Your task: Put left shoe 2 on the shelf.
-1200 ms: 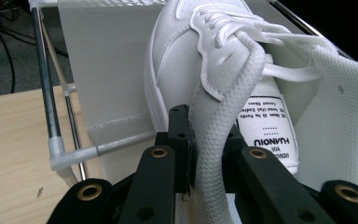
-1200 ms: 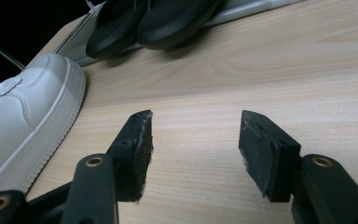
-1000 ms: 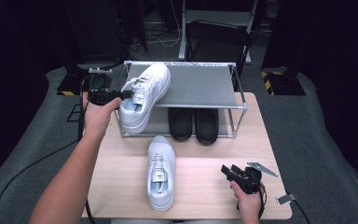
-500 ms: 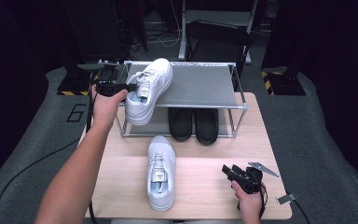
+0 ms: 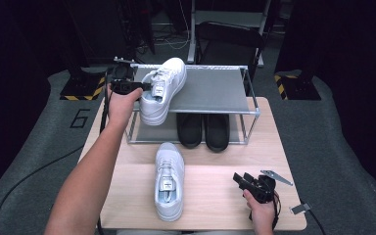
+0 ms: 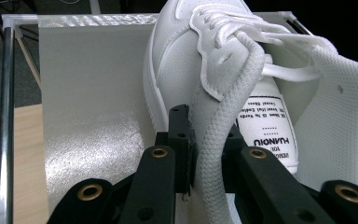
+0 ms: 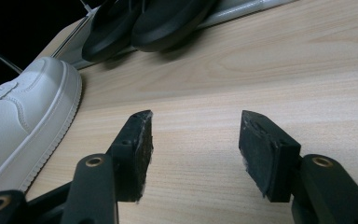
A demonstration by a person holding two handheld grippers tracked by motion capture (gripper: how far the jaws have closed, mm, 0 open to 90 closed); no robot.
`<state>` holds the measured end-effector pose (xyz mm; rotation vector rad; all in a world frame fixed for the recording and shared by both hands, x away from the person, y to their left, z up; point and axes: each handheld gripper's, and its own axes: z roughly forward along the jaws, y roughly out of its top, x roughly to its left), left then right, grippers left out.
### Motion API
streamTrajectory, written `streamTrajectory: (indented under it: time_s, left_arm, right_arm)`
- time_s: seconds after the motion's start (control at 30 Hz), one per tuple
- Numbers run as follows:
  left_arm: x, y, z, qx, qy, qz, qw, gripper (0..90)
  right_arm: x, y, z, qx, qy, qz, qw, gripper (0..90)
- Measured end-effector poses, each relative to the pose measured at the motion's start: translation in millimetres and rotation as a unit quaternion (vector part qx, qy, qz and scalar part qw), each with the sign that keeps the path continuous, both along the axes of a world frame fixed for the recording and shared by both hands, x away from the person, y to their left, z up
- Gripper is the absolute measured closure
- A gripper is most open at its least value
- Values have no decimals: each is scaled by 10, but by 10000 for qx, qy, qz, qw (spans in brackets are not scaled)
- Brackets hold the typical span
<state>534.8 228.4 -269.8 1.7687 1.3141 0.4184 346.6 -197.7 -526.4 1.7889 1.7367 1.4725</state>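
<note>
The left gripper (image 6: 205,163) is clenched on the heel collar of a white sneaker (image 5: 162,90), its pads pinching the padded rim. That shoe lies tilted at the left front edge of the rack's top shelf (image 5: 210,90), toe pointing toward the back, heel hanging out over the shelf edge. The right gripper (image 7: 193,149) sits released, jaws apart with nothing between them, low over the wooden table (image 5: 215,191) near its front right corner. Two white sneakers are in sight: the held one and a second sneaker (image 5: 169,181) flat on the table. Two black slippers (image 5: 204,131) rest side by side under the shelf. There is one rack.
</note>
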Motion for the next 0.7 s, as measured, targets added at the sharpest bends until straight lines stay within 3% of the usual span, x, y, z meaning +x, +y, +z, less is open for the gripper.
streamTrajectory:
  time_s: [0.2, 0.3, 0.4, 0.7]
  left_arm:
    - [85, -71, 13, 156, 2, 29, 9999, 809]
    - [131, -98, -4, 18, 68, 102, 9999, 809]
    - [181, -132, -24, -8, 118, 197, 9997, 809]
    - [304, -220, -12, 156, 143, 283, 9994, 810]
  right_arm:
    - [4, -4, -5, -56, 0, 24, 10000, 442]
    - [0, 1, -2, 12, 79, -3, 10000, 442]
    - [-2, -20, 3, 15, 11, -32, 10000, 441]
    - [-7, -40, 6, 30, -2, -44, 10000, 441]
